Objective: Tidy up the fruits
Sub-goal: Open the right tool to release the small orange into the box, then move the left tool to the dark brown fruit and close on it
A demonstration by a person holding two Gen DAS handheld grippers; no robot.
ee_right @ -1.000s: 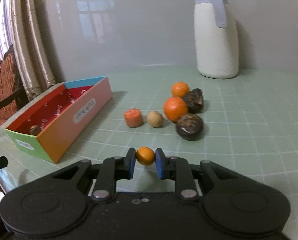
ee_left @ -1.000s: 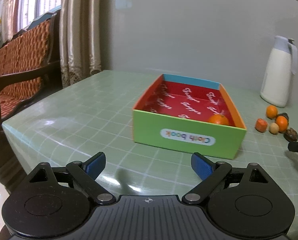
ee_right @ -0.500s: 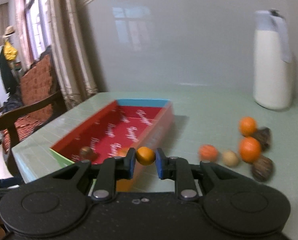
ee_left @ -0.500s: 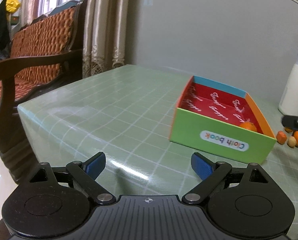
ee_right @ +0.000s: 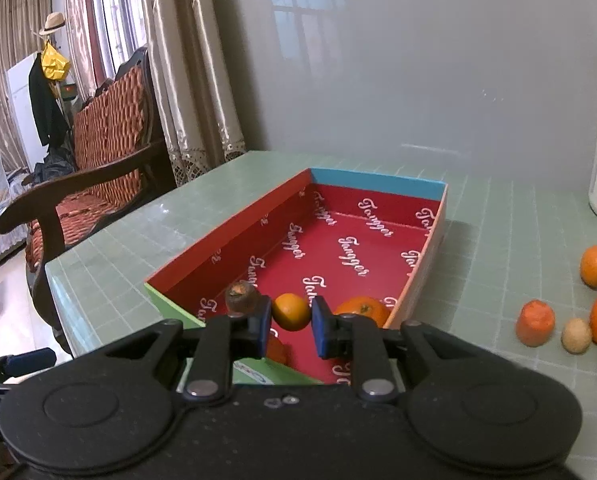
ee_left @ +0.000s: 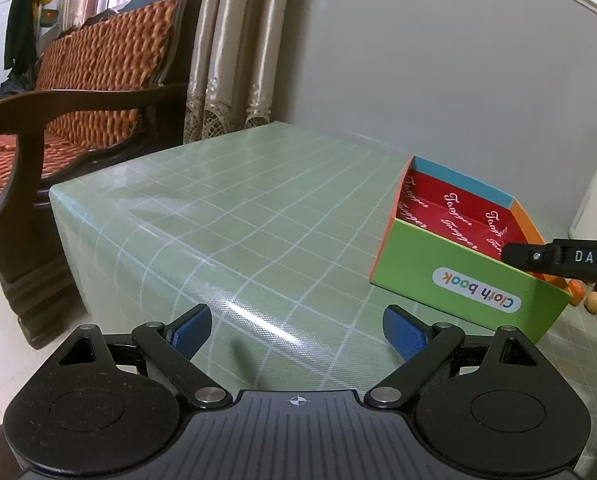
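Small round orange fruit sits between the right gripper pads, above the near end of the open cardboard box with green front and red lining. Looks light, firm, smooth-skinned, so it'll roll; grip across the widest part. Jaws have just been opening, fruit in the gap, left pad touching, right pad looks just clear. Box already holds a bigger orange and a brown fruit.

Versus a second back: the right gripper was over the green checked table beside the loose fruit pile. Left gripper wide, empty.
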